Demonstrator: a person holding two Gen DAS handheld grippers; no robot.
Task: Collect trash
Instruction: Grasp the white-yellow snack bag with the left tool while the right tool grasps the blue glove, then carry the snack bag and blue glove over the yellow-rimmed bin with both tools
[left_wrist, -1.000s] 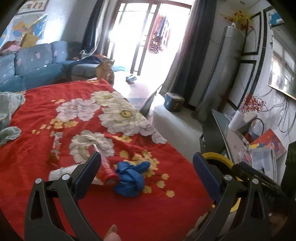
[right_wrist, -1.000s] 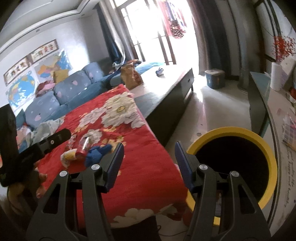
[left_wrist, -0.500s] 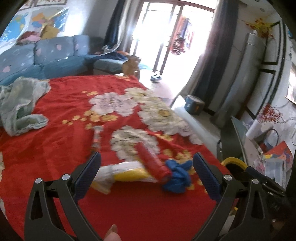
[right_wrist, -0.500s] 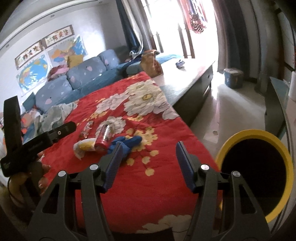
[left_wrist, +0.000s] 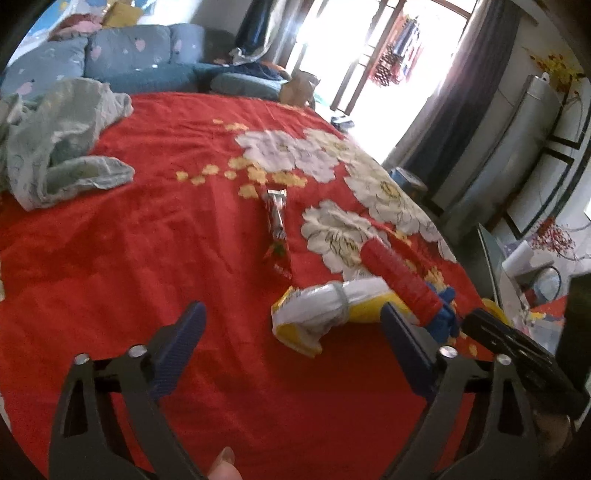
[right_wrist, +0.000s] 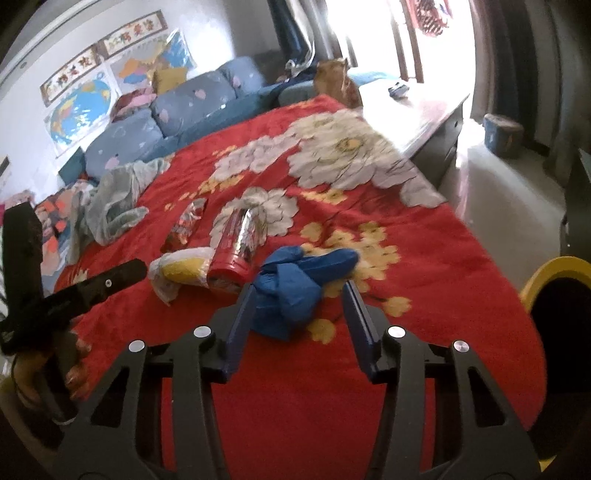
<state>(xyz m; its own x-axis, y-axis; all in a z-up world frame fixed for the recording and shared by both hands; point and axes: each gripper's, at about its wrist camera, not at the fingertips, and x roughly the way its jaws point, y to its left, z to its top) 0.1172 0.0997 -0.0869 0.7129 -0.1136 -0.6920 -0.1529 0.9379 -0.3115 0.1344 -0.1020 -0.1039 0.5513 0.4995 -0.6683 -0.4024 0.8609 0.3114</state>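
Trash lies on a red flowered cloth: a crumpled blue glove, a red and silver snack tube, a yellow and white wrapper and a thin foil wrapper. My right gripper is open, its fingers on either side of the blue glove's near end. My left gripper is open and empty, just short of the yellow wrapper. The snack tube lies across that wrapper.
A yellow-rimmed black bin stands off the cloth's right edge. A grey-green cloth heap lies at the far left. A blue sofa is behind. A dark low table and floor lie to the right.
Both grippers have swung left, away from the bin, and come closer to the trash. The right gripper now straddles the blue glove; the left now faces the yellow wrapper.
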